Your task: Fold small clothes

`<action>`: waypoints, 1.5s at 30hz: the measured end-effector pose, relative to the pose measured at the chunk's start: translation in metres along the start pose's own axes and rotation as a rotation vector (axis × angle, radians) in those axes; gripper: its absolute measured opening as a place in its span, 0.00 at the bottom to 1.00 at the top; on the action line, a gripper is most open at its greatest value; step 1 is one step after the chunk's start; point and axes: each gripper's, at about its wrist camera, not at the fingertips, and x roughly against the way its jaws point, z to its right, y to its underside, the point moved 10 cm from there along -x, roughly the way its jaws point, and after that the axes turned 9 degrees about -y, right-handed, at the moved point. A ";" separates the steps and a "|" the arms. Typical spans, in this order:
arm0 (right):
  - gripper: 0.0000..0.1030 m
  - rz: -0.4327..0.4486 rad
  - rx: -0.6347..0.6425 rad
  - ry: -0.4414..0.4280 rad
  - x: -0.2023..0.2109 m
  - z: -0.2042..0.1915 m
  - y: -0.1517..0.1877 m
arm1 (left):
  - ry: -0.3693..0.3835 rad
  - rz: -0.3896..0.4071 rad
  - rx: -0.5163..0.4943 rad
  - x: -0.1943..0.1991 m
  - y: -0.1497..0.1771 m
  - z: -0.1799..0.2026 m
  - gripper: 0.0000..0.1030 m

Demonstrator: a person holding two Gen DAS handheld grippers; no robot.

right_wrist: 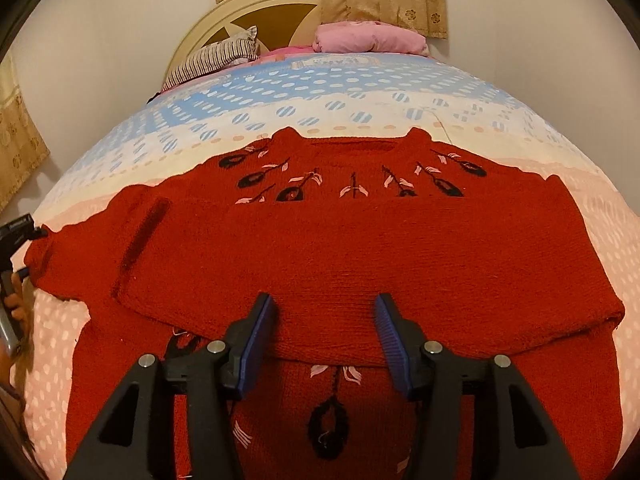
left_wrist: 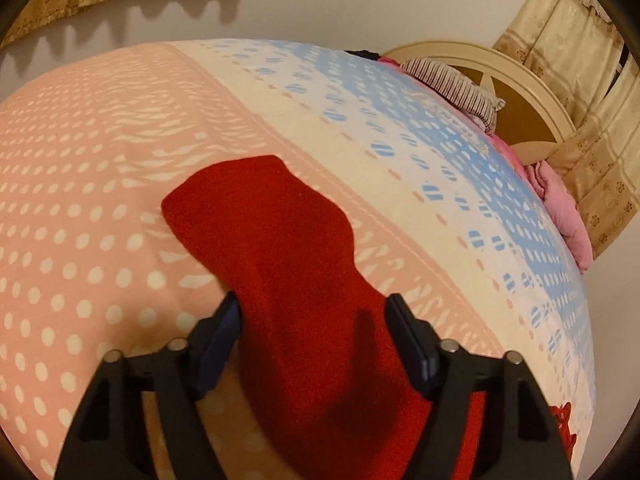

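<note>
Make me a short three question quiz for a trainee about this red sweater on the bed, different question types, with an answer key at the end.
1. True or false: the red sweater lies on the bedsheet.
2. Multiple choice: what is between the fingers of the left gripper? A) a striped pillow B) a red sleeve C) a curtain
3. Fill in the blank: the right gripper hovers over the folded body of the sweater with its jaws ____.

Key: 1 true. 2 B, the sleeve runs between the fingers, which do not press on it. 3 open.
</note>
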 end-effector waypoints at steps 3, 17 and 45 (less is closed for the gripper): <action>0.54 -0.001 0.000 0.000 -0.001 0.000 0.001 | -0.006 0.006 -0.008 -0.001 -0.002 -0.004 0.20; 0.55 0.015 -0.034 -0.035 0.002 0.003 0.001 | 0.105 0.285 -0.421 0.122 0.035 0.133 0.15; 0.55 0.025 -0.211 -0.227 0.015 0.014 -0.011 | 0.319 0.078 -0.770 0.159 0.205 0.144 0.74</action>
